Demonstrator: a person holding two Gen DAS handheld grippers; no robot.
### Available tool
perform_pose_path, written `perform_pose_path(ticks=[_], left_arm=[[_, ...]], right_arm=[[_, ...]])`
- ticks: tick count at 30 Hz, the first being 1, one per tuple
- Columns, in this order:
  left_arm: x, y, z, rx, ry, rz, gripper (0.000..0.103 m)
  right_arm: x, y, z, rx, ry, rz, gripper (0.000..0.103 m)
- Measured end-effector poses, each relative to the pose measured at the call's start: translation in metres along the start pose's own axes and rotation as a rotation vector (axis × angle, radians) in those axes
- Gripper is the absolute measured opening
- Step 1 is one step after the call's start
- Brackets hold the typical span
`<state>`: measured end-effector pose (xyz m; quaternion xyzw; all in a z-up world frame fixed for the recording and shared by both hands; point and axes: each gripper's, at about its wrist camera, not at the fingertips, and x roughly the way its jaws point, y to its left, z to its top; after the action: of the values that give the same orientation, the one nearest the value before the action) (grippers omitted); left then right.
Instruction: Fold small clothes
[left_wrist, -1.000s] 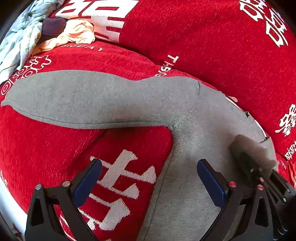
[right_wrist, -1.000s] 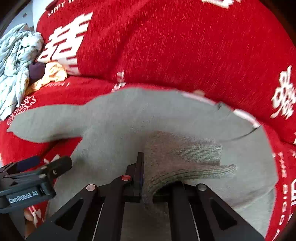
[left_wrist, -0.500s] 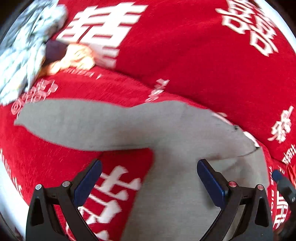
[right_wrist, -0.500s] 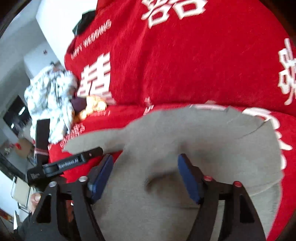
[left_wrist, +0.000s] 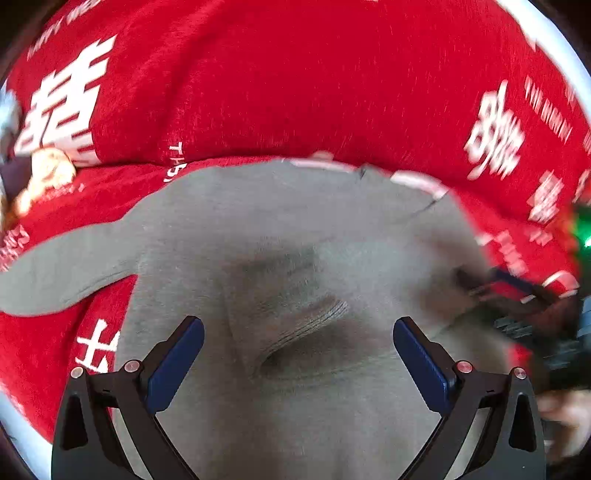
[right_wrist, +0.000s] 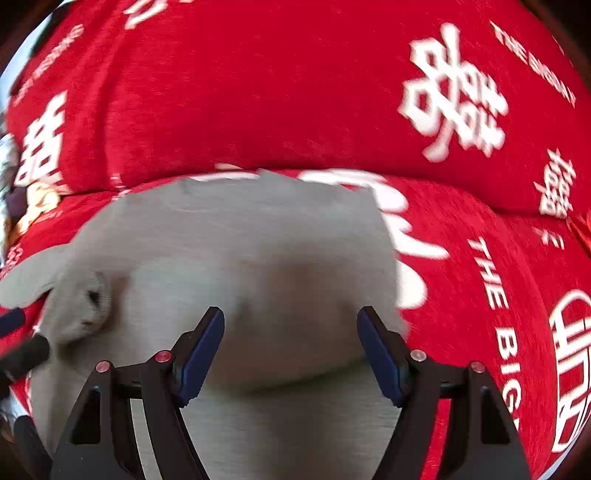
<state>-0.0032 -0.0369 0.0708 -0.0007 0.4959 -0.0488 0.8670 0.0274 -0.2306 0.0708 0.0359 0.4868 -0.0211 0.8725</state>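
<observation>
A small grey sweater (left_wrist: 288, 229) lies on a red sofa cover. One sleeve (left_wrist: 66, 269) stretches out to the left. The other sleeve is folded across the body, its ribbed cuff (left_wrist: 295, 317) resting mid-garment. My left gripper (left_wrist: 297, 354) is open and empty, hovering just over the folded cuff. My right gripper (right_wrist: 291, 350) is open and empty above the right part of the sweater (right_wrist: 240, 251). The right gripper also shows blurred at the right edge of the left wrist view (left_wrist: 517, 302).
The red sofa cover (right_wrist: 295, 92) with white characters rises as a backrest behind the sweater. A pile of other clothes (left_wrist: 40, 173) lies at the far left of the seat. The left gripper's tip shows at the left edge of the right wrist view (right_wrist: 22, 350).
My right gripper let go of the ribbed cuff, leaving that sleeve folded across the sweater, and opened. Both grippers have shifted to the right and pulled back.
</observation>
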Motion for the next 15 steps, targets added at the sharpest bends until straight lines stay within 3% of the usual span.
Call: perform_pose_path(ticks=[3,4,6,10,13,15], left_arm=[[0.037,0.013,-0.002,-0.039,0.088,0.274,0.103],[0.043,0.030,-0.002,-0.100,0.118,0.307,0.103],[0.038,0.070,-0.006,-0.282,0.136,0.223,0.103],[0.012,0.107,-0.015,-0.461,0.093,0.300,0.103],[0.002,0.095,-0.010,-0.461,0.064,0.299,0.103],[0.001,0.071,-0.001,-0.392,0.056,0.263,0.103]], right_arm=[[-0.008,-0.021,-0.001,0.022,-0.018,0.032,0.077],[-0.013,-0.027,0.001,0.021,-0.033,0.048,0.077],[-0.020,-0.041,0.006,0.026,-0.069,0.082,0.078],[-0.019,-0.053,0.019,0.039,-0.094,0.172,0.078],[0.000,-0.038,0.030,-0.039,-0.070,0.276,0.078],[0.023,-0.026,0.037,-0.117,-0.029,0.268,0.078]])
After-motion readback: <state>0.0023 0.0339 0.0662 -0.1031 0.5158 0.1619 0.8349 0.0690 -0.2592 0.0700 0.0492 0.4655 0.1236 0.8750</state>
